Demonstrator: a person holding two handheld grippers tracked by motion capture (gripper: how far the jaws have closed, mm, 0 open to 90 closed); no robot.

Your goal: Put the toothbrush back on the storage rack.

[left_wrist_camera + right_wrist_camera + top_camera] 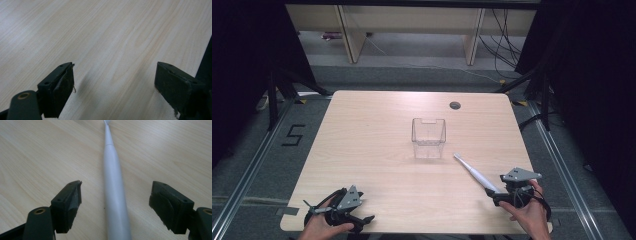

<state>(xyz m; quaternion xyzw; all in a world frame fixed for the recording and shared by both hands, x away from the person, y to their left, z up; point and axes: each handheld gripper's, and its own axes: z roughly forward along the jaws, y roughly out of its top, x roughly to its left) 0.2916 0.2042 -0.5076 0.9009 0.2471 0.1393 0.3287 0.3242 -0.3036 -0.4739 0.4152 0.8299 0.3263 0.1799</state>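
On the pale wood counter (377,150) a slim white toothbrush (474,173) lies aslant, its head toward a clear bin (429,138) near the middle, its thick handle end running back under the right gripper (508,194) at the near right edge. From above, that end is hidden beneath the gripper, so contact cannot be judged there. The right gripper view settles it: the toothbrush (113,185) lies flat between the fingers (71,200), which stand wide with bare counter on either side of the handle, neither pad touching it. The left gripper (354,215) sits at the near left corner, well apart from both things. The left gripper view gives its fingers (63,86) spread wide over bare wood grain, nothing between them.
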